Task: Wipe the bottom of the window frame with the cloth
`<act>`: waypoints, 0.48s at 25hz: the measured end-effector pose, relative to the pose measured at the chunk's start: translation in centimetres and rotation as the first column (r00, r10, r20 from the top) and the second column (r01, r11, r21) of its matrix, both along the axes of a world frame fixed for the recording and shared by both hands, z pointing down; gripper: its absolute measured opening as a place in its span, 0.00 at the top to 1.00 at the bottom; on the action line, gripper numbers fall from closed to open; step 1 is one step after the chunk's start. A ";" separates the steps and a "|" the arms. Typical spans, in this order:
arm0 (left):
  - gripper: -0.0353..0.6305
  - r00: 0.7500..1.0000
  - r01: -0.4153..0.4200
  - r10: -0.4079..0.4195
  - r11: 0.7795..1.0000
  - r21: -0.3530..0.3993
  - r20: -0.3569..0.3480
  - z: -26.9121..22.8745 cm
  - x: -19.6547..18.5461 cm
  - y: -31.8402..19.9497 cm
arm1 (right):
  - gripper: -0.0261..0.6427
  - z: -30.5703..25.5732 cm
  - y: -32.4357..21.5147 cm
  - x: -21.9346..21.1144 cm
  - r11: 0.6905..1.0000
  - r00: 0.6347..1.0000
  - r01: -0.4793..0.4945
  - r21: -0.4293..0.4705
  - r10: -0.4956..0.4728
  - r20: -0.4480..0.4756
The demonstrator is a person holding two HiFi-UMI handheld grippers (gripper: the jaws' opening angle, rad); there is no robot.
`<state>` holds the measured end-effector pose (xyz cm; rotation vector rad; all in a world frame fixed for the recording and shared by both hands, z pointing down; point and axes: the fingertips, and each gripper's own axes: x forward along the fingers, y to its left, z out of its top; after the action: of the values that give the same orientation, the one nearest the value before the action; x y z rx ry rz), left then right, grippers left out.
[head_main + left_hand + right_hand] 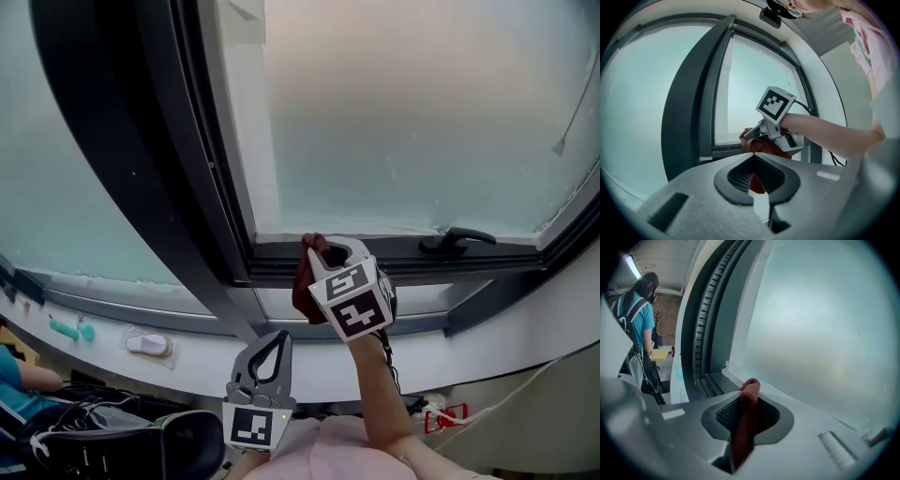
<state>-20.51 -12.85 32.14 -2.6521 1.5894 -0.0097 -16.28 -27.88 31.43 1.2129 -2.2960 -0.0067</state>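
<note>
A dark red cloth [305, 286] is pinched in my right gripper [319, 251], which is shut on it and holds it against the bottom rail of the dark window frame [412, 255], near its left corner. In the right gripper view the cloth [746, 420] runs up between the jaws and pokes out at the tip, just short of the frame's bottom [711, 380]. My left gripper [279, 339] hangs lower, below the sill, shut and empty. Its own view shows the right gripper [751, 135] and the cloth [754, 146] at the frame.
A black window handle [456, 241] lies on the bottom rail to the right. A teal object [70, 328] and a white one [150, 344] rest on the white sill at left. A person in a blue shirt [640, 319] stands at left, by a black bag [141, 439].
</note>
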 end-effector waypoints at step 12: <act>0.95 0.997 0.059 -0.059 0.998 0.004 0.052 0.7 3.1 1.3 | 0.87 0.0 0.4 1.2 0.996 0.996 0.088 0.017 -0.089 0.032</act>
<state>-17.40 -11.53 32.83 -2.5802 1.6495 -0.0779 -15.04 -27.48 31.46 1.1257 -2.3804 -0.0376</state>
